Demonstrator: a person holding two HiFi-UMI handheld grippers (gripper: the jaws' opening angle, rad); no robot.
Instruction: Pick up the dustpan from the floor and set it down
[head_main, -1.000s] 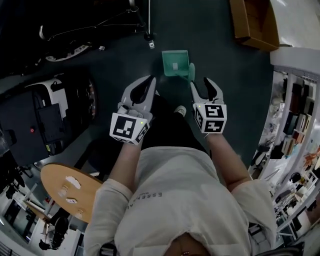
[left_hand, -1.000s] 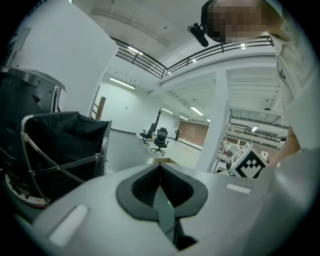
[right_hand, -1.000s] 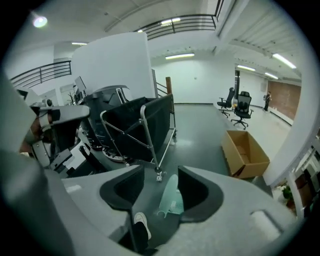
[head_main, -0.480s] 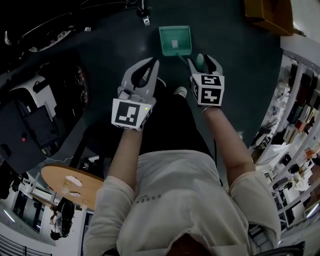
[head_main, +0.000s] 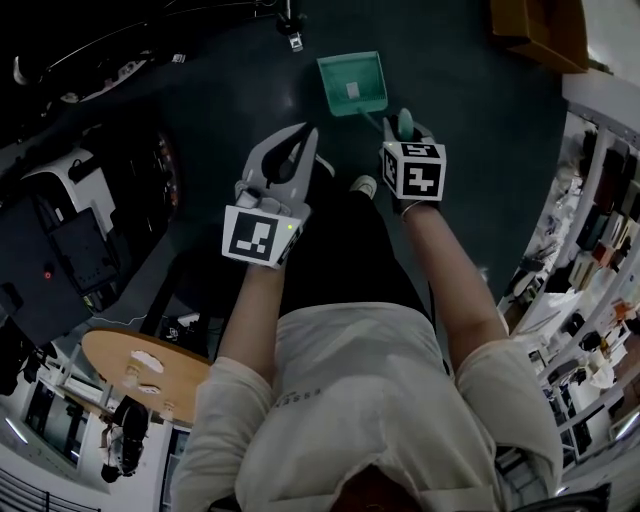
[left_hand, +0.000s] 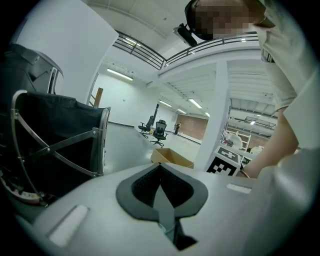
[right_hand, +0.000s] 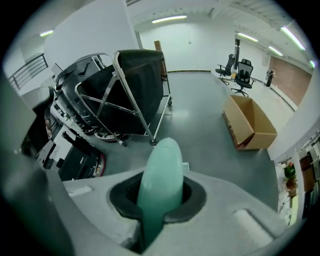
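The green dustpan (head_main: 352, 82) lies on the dark floor ahead of the person, its handle (head_main: 403, 122) slanting back toward them. My right gripper (head_main: 404, 128) points steeply down and has just been closing on that handle. In the right gripper view the pale green handle (right_hand: 159, 185) stands up between the pads, and the right gripper (right_hand: 157, 210) is shut on it. My left gripper (head_main: 306, 140) hovers to the left of the dustpan, apart from it. Its jaws meet with nothing between them, as the left gripper (left_hand: 162, 192) shows in its own view.
A cardboard box (head_main: 535, 30) sits at the far right on the floor. A black cart with a metal frame (right_hand: 127, 95) stands to the far left. A round wooden table (head_main: 140, 375) and dark machines (head_main: 60, 250) are at the left, shelves (head_main: 600, 230) at the right.
Both grippers have sunk toward the floor. The right gripper, open beside the handle a second ago, took the handle between its jaws and closed on it.
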